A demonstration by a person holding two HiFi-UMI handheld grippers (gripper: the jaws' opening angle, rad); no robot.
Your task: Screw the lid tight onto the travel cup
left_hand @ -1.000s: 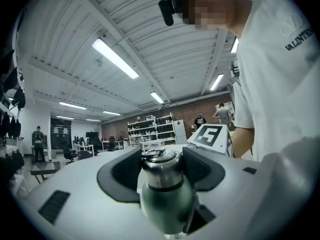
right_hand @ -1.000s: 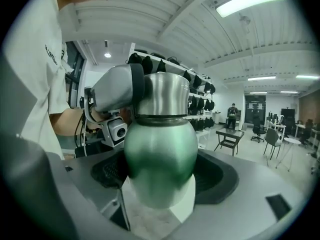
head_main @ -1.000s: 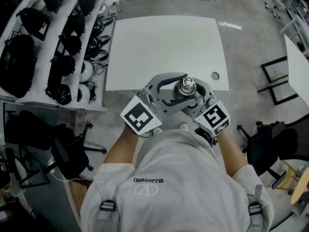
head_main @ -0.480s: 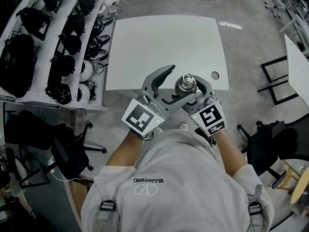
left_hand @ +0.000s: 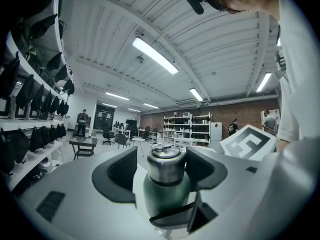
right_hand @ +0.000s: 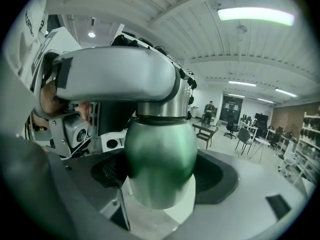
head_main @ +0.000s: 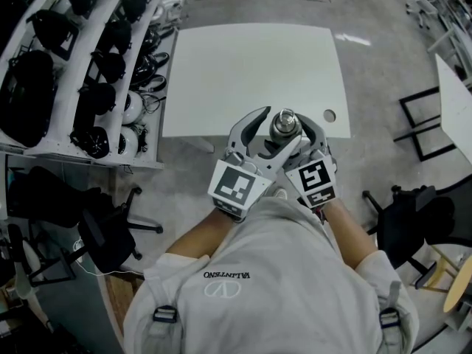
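Note:
The travel cup, green-bodied (right_hand: 160, 164) with a steel screw lid (head_main: 284, 124), is held upright in the air above the near edge of the white table (head_main: 251, 65). My right gripper (right_hand: 160, 176) is shut on the green body, a dark pad pressed against each side. My left gripper (left_hand: 165, 169) reaches in from the left, its jaws either side of the lid (left_hand: 164, 166). Those jaws are closing, and a narrow gap still shows at the left pad. In the head view the two grippers cross just below the lid.
White racks with black bags and helmets (head_main: 81, 65) line the left side. The table has a round hole (head_main: 329, 115) near its front right corner. Office chairs stand at lower left (head_main: 110, 234) and at right (head_main: 413, 220). A second table edge shows at far right (head_main: 453, 102).
The left gripper's jaws spread wide and swung away from the lid, then came back around it as the gripper turned and its marker cube shifted right. The right gripper kept its hold on the cup.

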